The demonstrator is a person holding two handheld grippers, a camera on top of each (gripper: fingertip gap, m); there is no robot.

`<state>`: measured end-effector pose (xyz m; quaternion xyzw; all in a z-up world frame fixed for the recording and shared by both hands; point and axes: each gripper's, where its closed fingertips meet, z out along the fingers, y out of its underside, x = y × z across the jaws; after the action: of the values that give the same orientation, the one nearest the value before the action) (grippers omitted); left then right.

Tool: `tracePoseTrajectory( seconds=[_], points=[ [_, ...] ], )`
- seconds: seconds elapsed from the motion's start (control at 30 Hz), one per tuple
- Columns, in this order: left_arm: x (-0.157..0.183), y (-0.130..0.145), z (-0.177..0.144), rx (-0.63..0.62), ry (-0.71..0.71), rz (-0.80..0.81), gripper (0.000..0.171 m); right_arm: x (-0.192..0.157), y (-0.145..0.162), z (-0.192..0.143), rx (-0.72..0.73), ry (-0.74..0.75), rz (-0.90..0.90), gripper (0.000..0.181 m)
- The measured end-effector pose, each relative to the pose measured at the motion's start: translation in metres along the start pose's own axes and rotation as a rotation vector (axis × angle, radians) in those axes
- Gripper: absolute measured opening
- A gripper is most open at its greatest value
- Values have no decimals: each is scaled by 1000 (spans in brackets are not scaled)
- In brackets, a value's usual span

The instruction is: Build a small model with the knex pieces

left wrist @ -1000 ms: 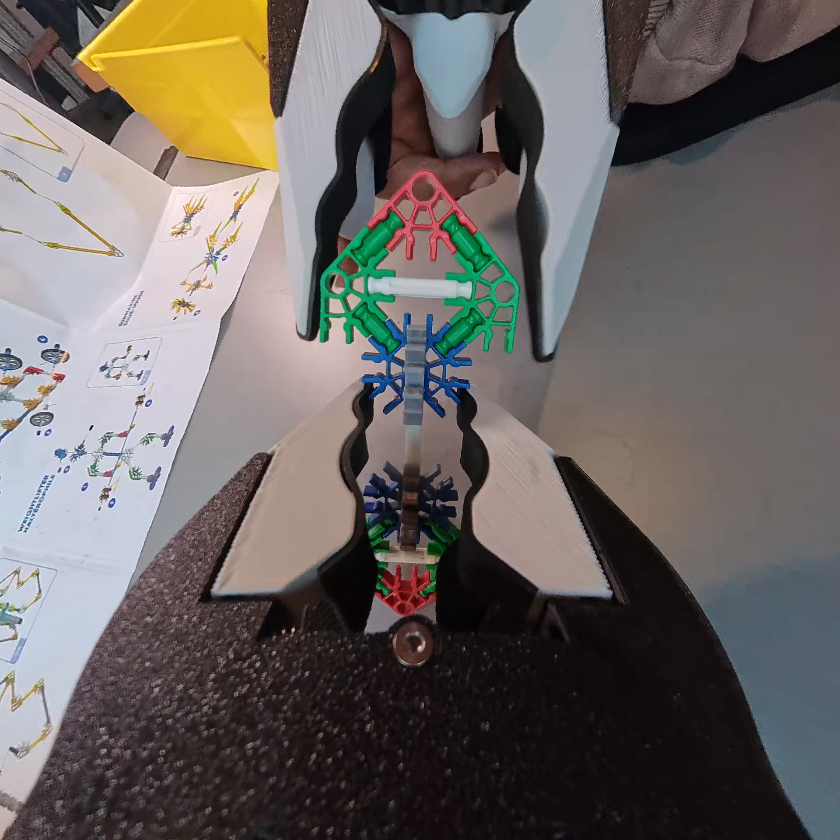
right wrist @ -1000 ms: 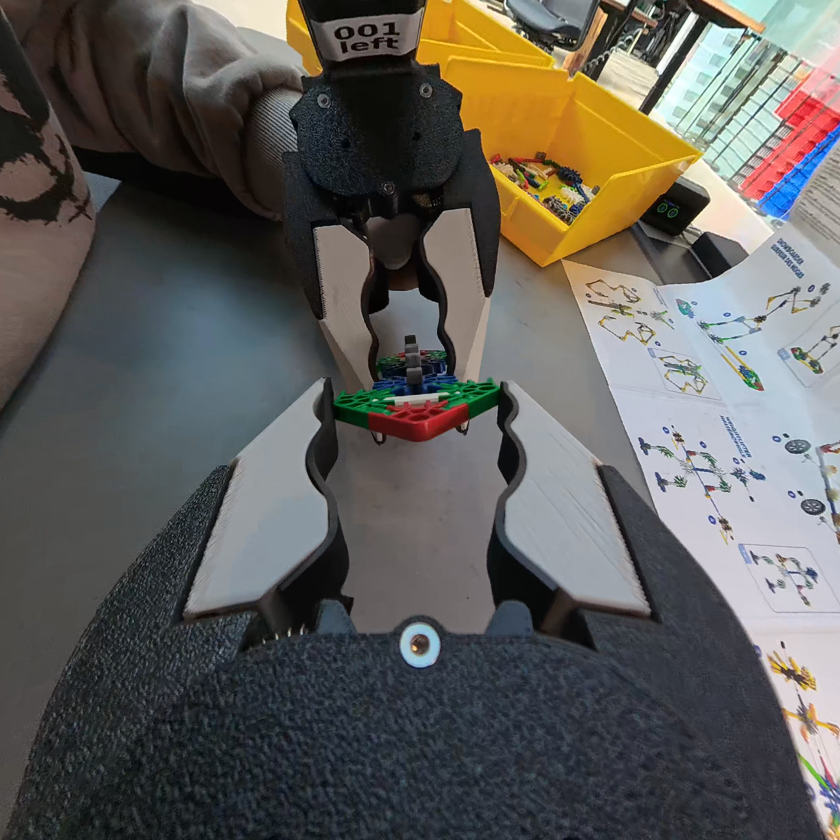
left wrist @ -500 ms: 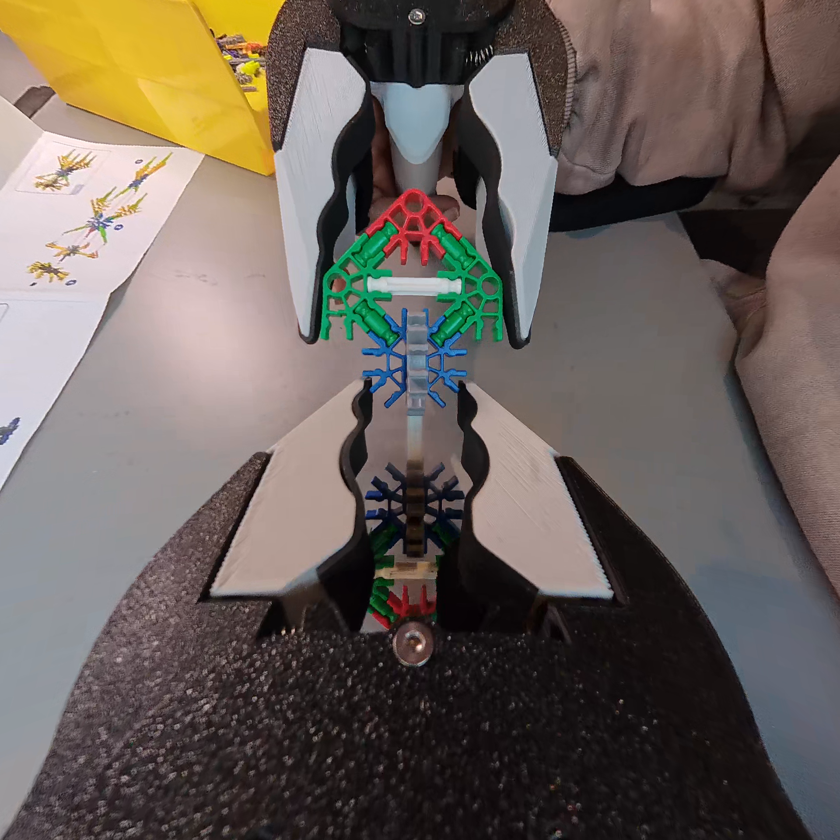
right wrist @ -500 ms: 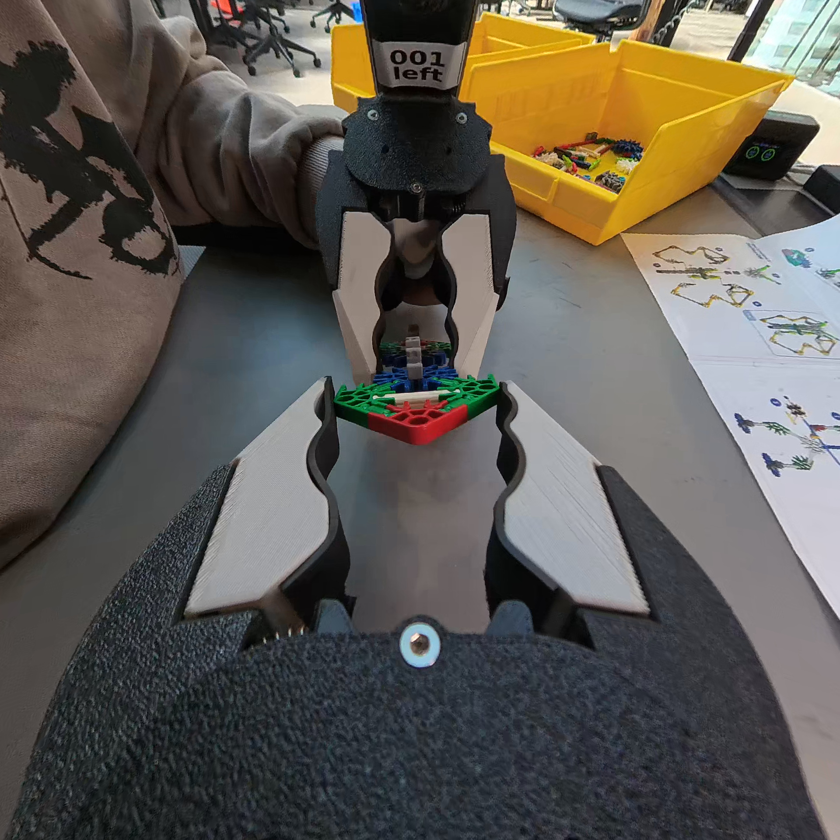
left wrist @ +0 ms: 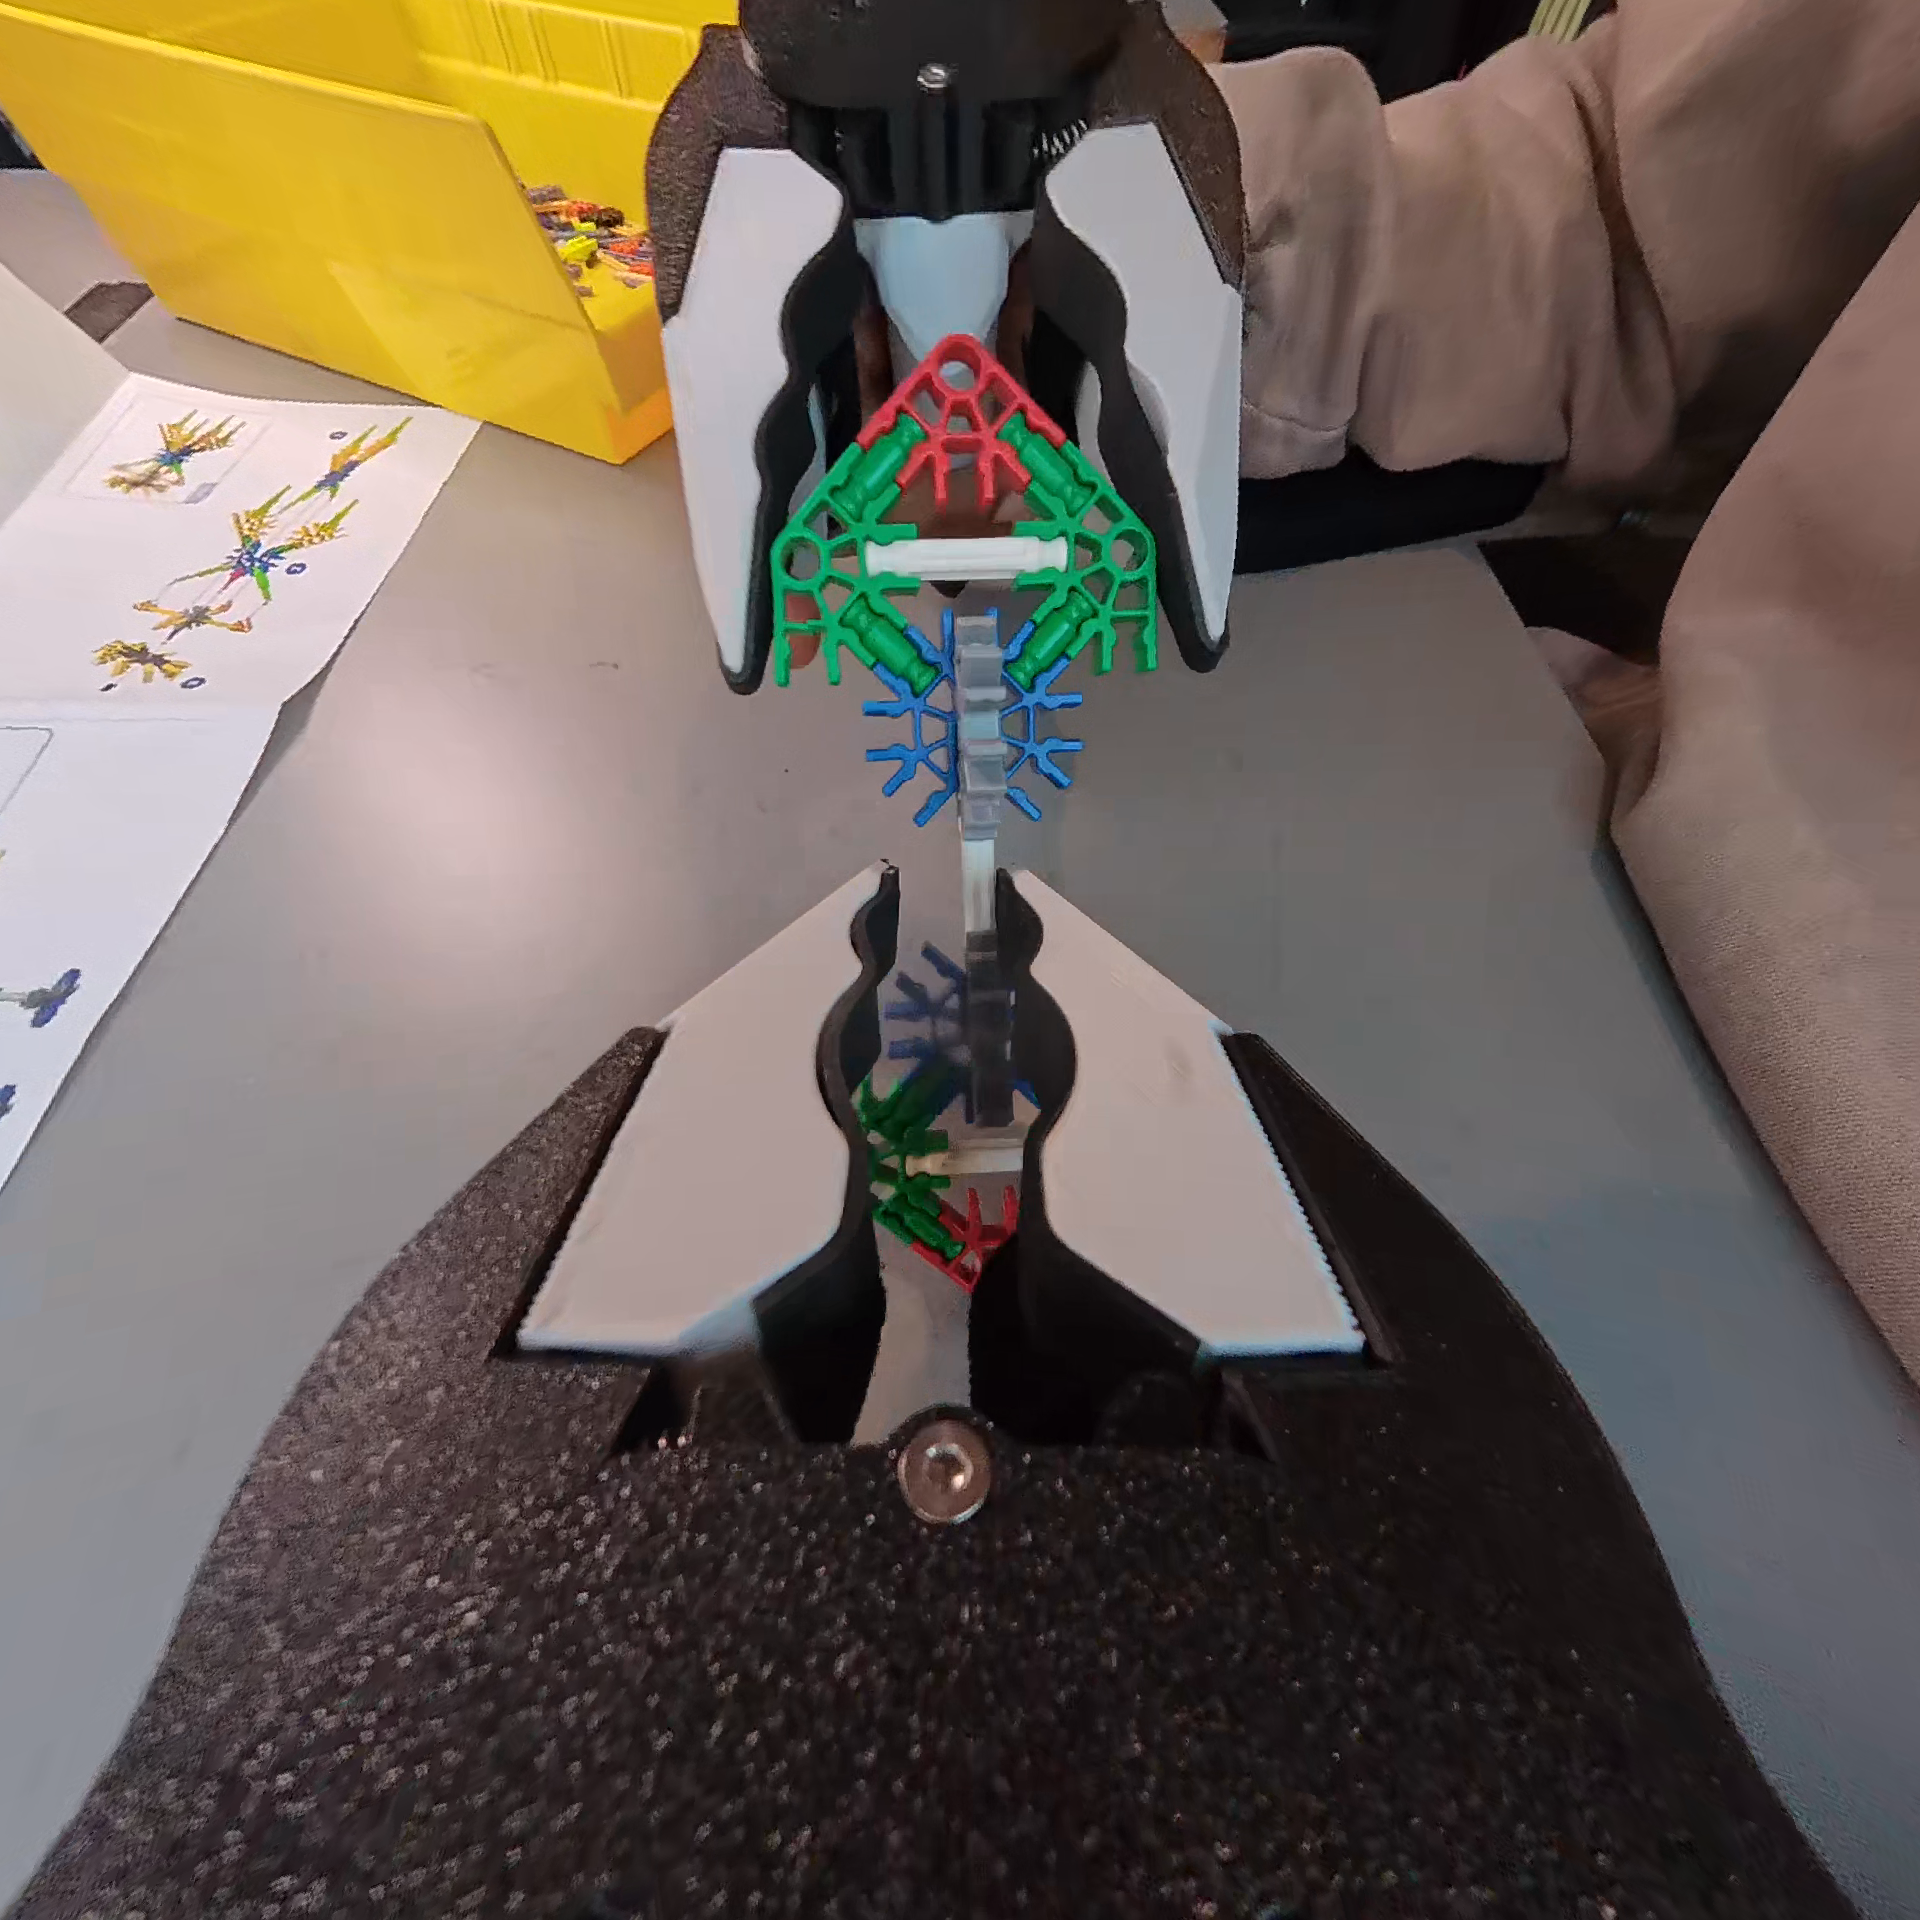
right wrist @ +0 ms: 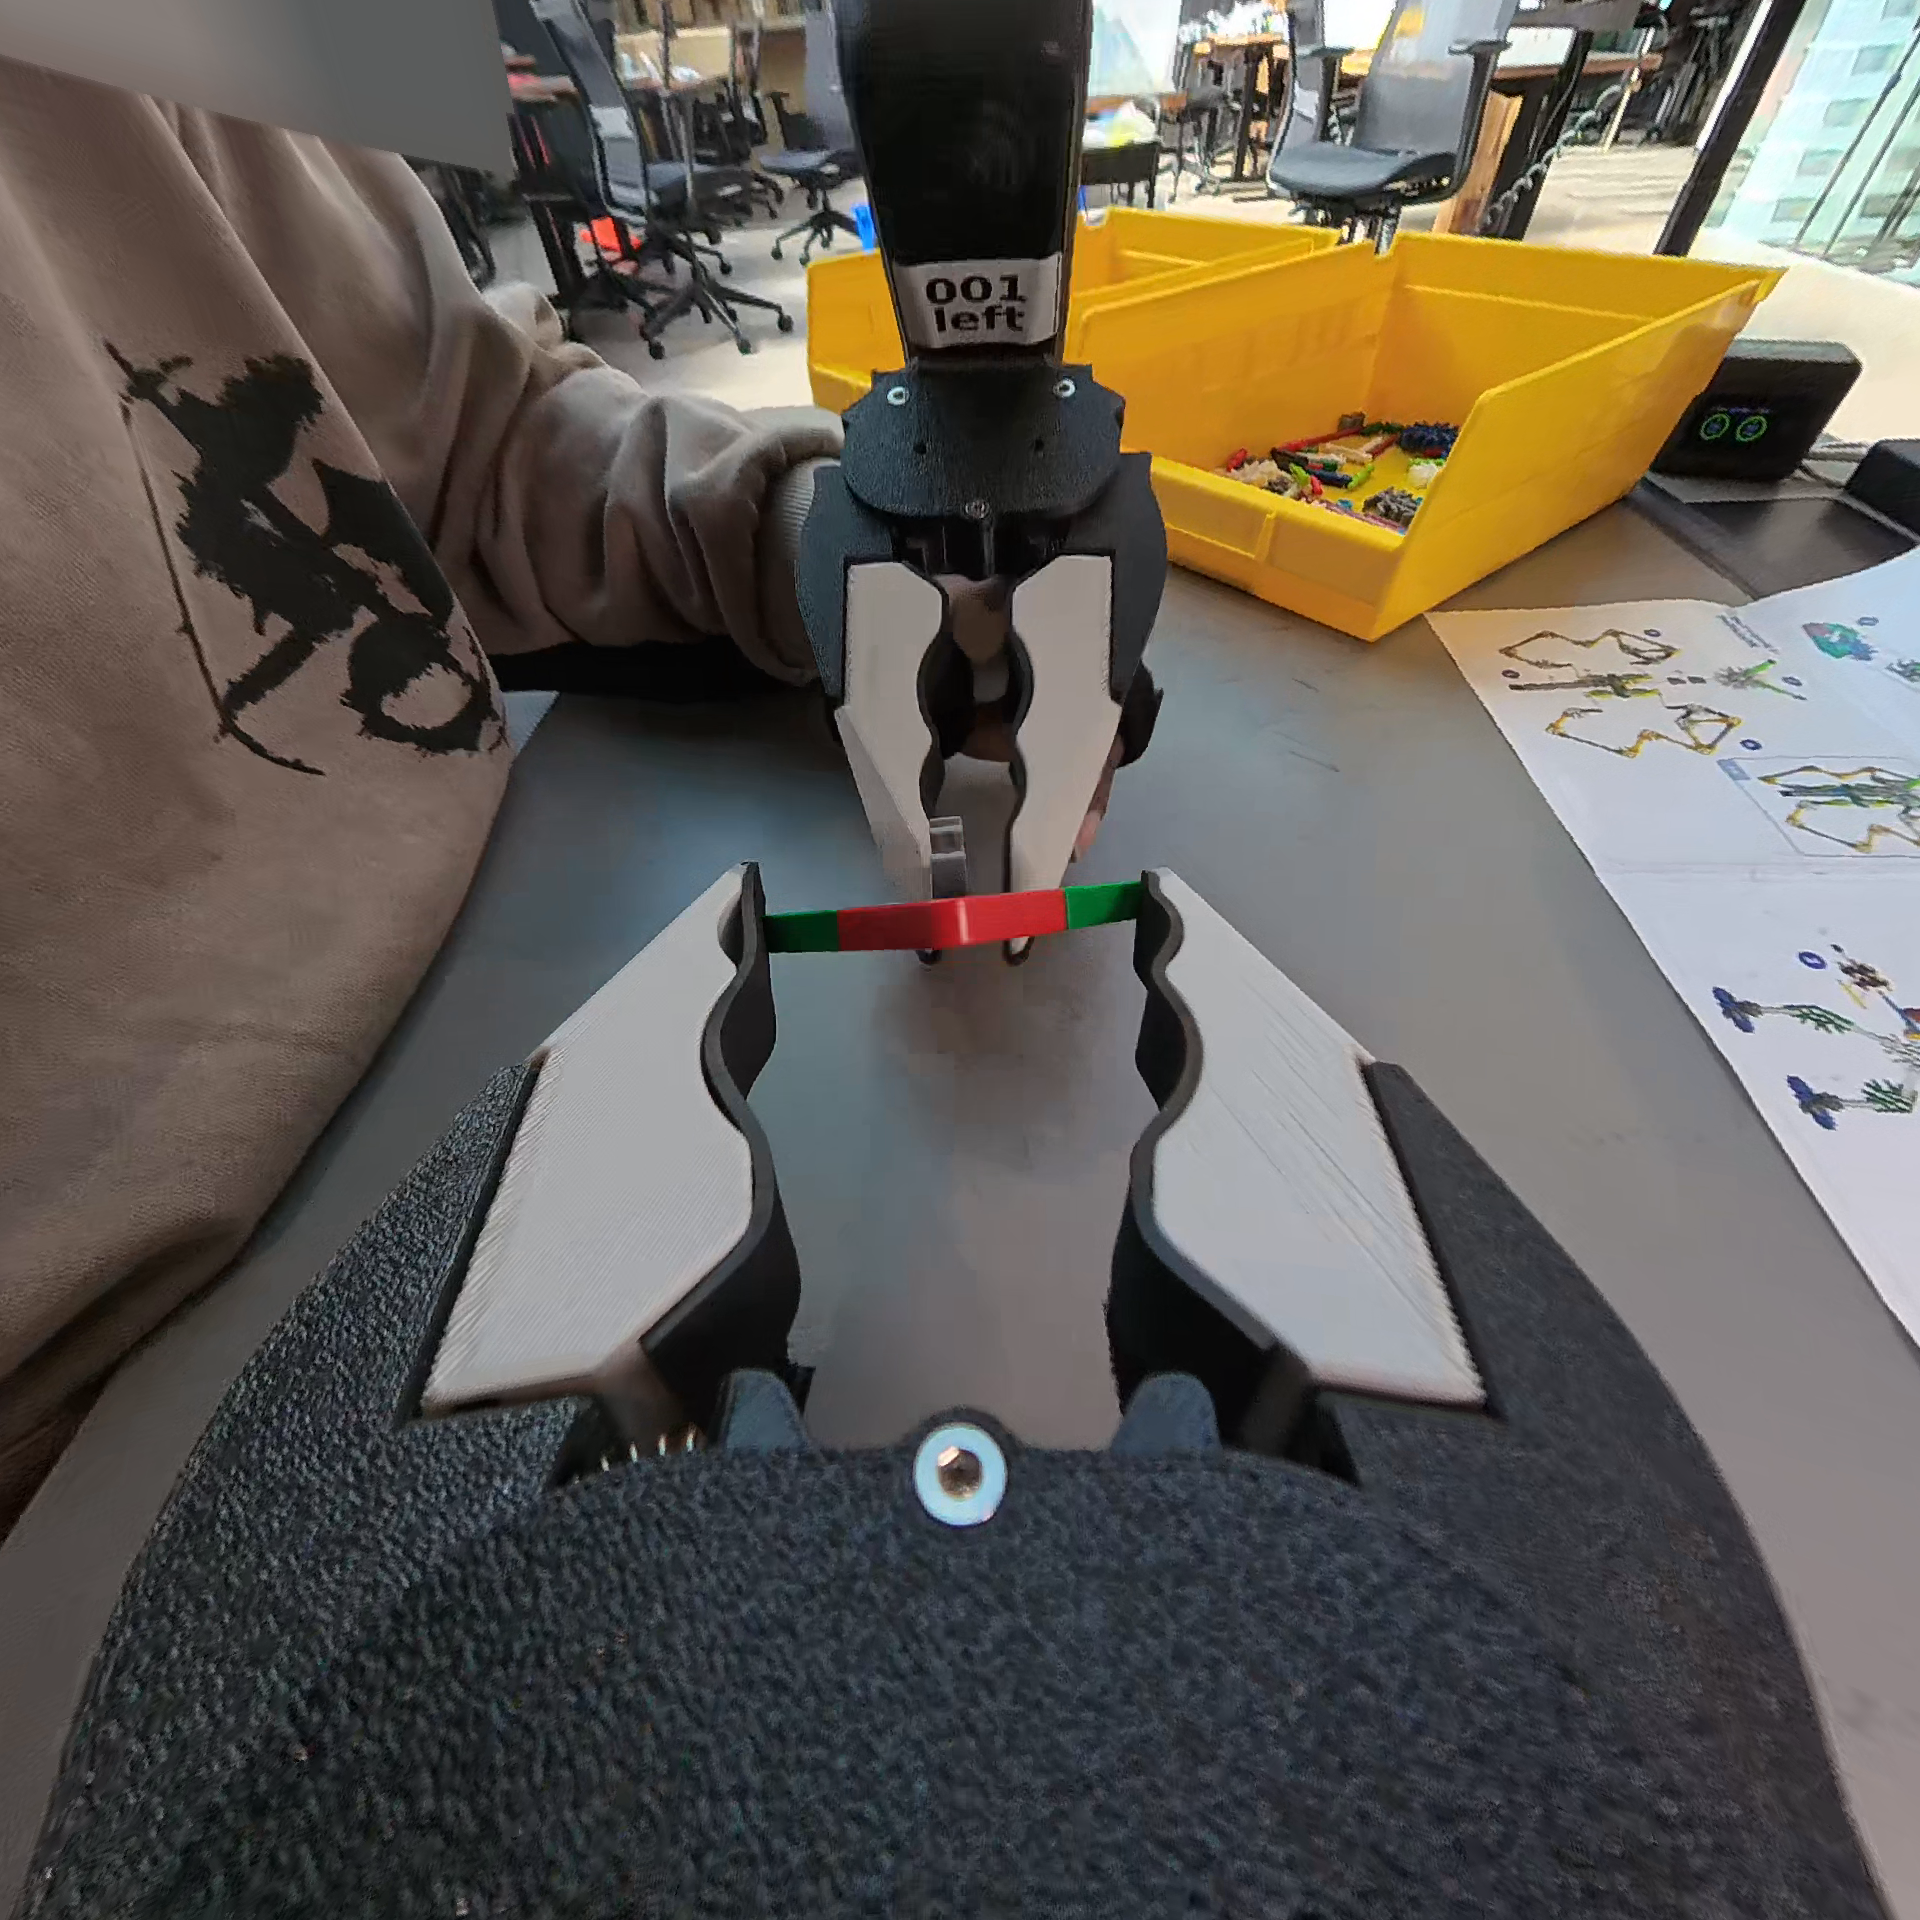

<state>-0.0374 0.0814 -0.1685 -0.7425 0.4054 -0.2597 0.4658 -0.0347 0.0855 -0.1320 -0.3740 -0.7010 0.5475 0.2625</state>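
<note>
1. Table: grey, with yellow bins and an instruction sheet at its far side.
2. Right gripper: fingers spread wide, clamping the construction-toy frame by its green sides.
3. Left gripper: fingers nearly together, pinching the frame's grey rod.

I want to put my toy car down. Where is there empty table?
There is bare grey table between the paper sheet and the two grippers, and more on the other side before the person's sleeve. The middle is crowded: the left gripper and right gripper both hold the toy model. The yellow bin fills the back.
</note>
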Motion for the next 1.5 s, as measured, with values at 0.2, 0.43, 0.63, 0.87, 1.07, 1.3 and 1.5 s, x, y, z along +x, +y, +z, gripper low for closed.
tracePoseTrajectory(
  seconds=[0.2,0.43,0.63,0.87,1.07,1.3,1.5],
  points=[
    [-17,-6,-3,-35,-174,101,3,20,-4,-2,24,88,126,70],
    [-72,6,-28,-234,-609,398,3,53,-7,-11,151,167,542,38],
    [-70,-5,-29,-264,-723,596,3,55,-7,-9,199,174,564,9],
    [-46,-33,-31,81,-410,150,31,53,-11,-21,136,202,374,4],
    [-13,-26,-26,69,-138,93,36,16,-21,-1,87,108,137,4],
    [26,-44,-37,232,249,-135,22,-11,-38,0,146,-34,144,4],
    [25,-47,-40,273,328,-268,23,-11,-38,0,145,-17,99,4]
  ],
)
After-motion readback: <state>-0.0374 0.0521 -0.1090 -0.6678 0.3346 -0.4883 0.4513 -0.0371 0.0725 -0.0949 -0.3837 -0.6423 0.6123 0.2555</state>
